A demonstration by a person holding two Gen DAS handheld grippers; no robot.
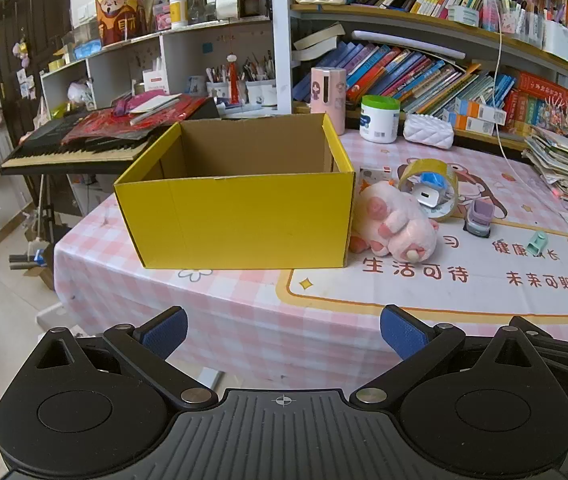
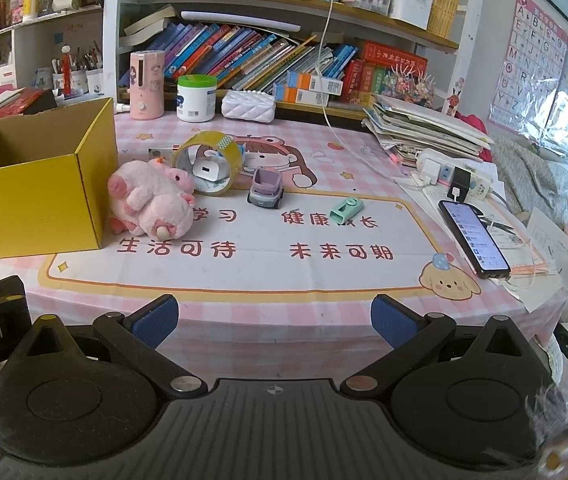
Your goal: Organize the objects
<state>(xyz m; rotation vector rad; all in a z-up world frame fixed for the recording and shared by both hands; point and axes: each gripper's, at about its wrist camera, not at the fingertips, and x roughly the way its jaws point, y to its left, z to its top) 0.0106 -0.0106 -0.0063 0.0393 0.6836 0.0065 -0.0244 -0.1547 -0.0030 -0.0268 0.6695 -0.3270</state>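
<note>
Yellow cardboard box (image 1: 239,216) sits open-topped on the pink checked tablecloth (image 1: 243,320), at about eleven o'clock from the left gripper (image 1: 284,332); nothing can be seen inside it from this angle. Touching the box's right wall lies a pink plush pig (image 1: 396,224), on its side. Just behind the pig, toward one o'clock, a roll of yellowish tape (image 1: 430,188) stands on edge with a white charger (image 1: 428,198) showing through its ring. Further round, near two o'clock, a small purple toy car (image 1: 480,218) rests on the cloth, and a little mint-green object (image 1: 536,243) lies apart from it, further right.

From the right gripper (image 2: 273,318) the pig is at eleven o'clock, the car at twelve and the green piece at one. A phone (image 2: 474,238) with its screen lit lies at two o'clock near the table's edge, plugged into a cable.

Both grippers hang short of the table's near edge with their blue pads (image 1: 165,332) spread wide apart and nothing between them.
</note>
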